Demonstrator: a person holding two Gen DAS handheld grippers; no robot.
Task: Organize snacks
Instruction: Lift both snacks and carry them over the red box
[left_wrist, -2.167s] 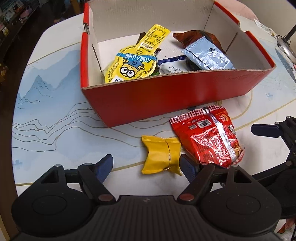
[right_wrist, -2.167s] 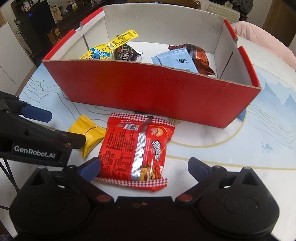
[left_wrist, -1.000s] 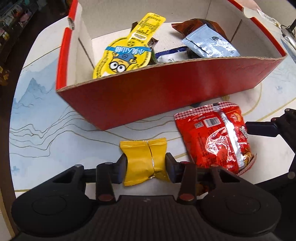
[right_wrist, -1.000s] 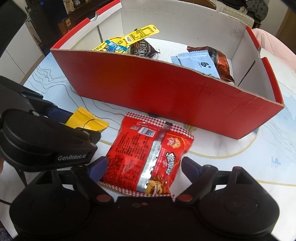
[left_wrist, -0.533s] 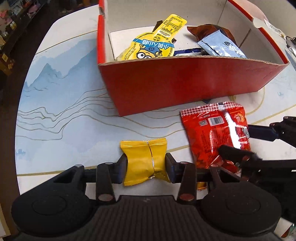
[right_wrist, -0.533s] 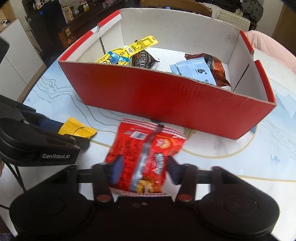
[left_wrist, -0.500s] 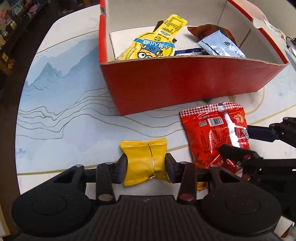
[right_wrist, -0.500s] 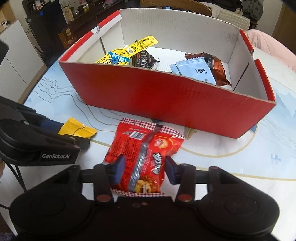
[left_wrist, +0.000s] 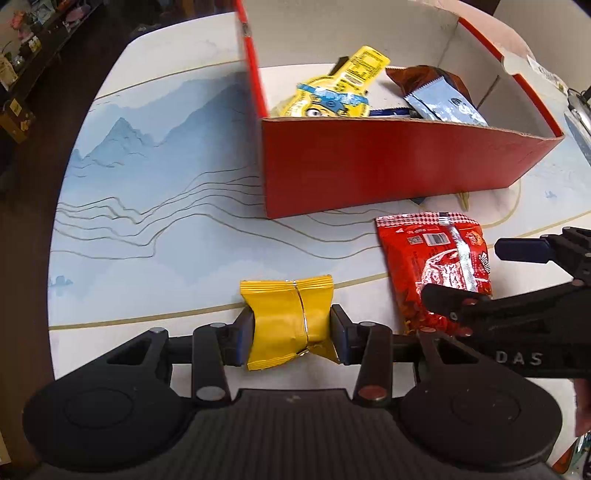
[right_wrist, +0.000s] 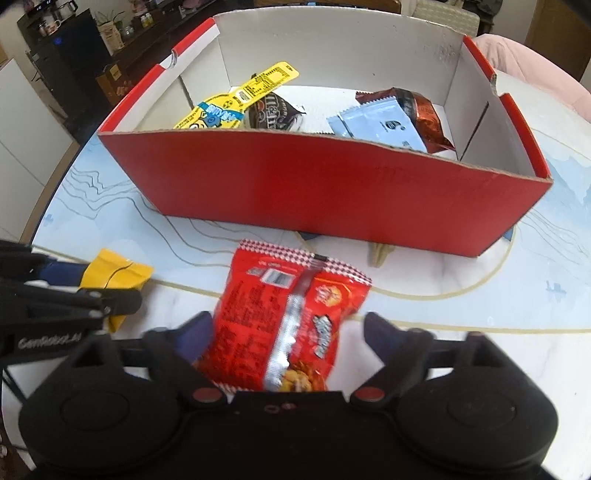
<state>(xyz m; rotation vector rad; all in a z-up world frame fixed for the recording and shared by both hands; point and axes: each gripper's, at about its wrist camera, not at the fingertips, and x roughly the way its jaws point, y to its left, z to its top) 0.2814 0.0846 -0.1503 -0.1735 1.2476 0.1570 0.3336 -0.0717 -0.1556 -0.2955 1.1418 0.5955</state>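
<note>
My left gripper (left_wrist: 291, 334) is shut on a small yellow packet (left_wrist: 288, 321), which also shows in the right wrist view (right_wrist: 114, 275). A red snack bag (right_wrist: 288, 325) lies on the table between my right gripper's (right_wrist: 288, 332) blurred fingers, which stand apart and wider than the bag. The same bag shows in the left wrist view (left_wrist: 439, 266), with the right gripper (left_wrist: 480, 273) around it. The red cardboard box (right_wrist: 325, 184) stands just beyond, holding several snack packets.
The box holds a yellow cartoon pouch (right_wrist: 221, 107), a dark chocolate bag (right_wrist: 273, 110), a pale blue packet (right_wrist: 380, 125) and a brown packet (right_wrist: 424, 118). The round table (left_wrist: 166, 184) has a blue mountain print; its edge curves at left.
My right gripper had closed in on the red bag half a second ago and now its fingers have spread apart again. My left gripper, holding the yellow packet, has shifted left of the box.
</note>
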